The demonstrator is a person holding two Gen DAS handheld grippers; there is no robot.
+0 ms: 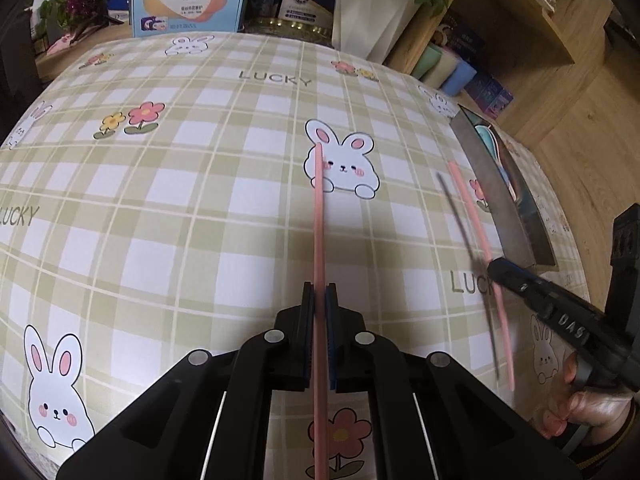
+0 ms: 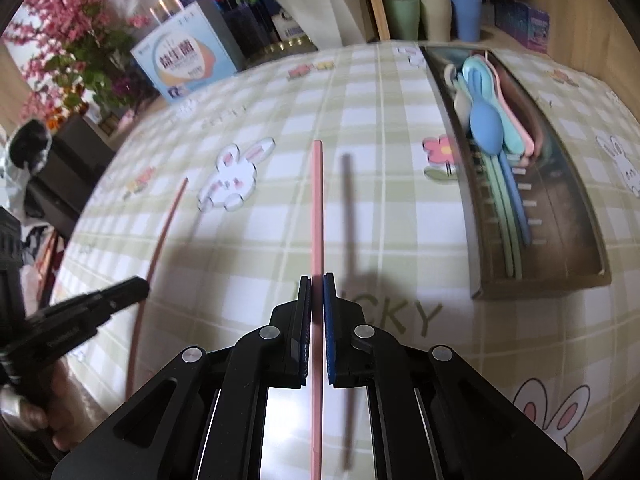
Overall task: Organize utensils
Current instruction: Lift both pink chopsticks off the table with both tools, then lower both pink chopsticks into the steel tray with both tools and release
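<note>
- Left wrist view: the left gripper (image 1: 320,292) is pinching one pink chopstick (image 1: 319,216) between its closed pads, which are touching the stick on both sides.
- The stick's long axis is running straight ahead along the fingers, its far tip projecting well beyond the fingertips over the checked tablecloth (image 1: 180,200) and its near end trailing back under the gripper body.
- Off to the right of these fingers the right gripper (image 1: 494,268) is showing, blurred, clamped on a second pink chopstick (image 1: 468,200) that is lying roughly parallel to the first.
- The metal tray (image 1: 500,200) is sitting beyond and to the right of that second stick, so the right hand looks nearer to it than the left.

- Right wrist view: the right gripper (image 2: 317,282) is closed on its pink chopstick (image 2: 317,208), the stick again lying in line with the fingers and pointing forward, held above the cloth judging by its shadow just to the right.
- The tray (image 2: 460,152) is lying ahead and to the right of the fingertips, its long axis angled only slightly from the stick's; spoons and forks (image 2: 486,120) are already lying in it lengthwise.
- The left gripper (image 2: 140,284) with its stick is sitting to the left, farther from the tray.
- Judgement: the coming move is turning on swinging the right-hand stick rightward over the tray rim while keeping it lengthwise; the left one would be following.
</note>
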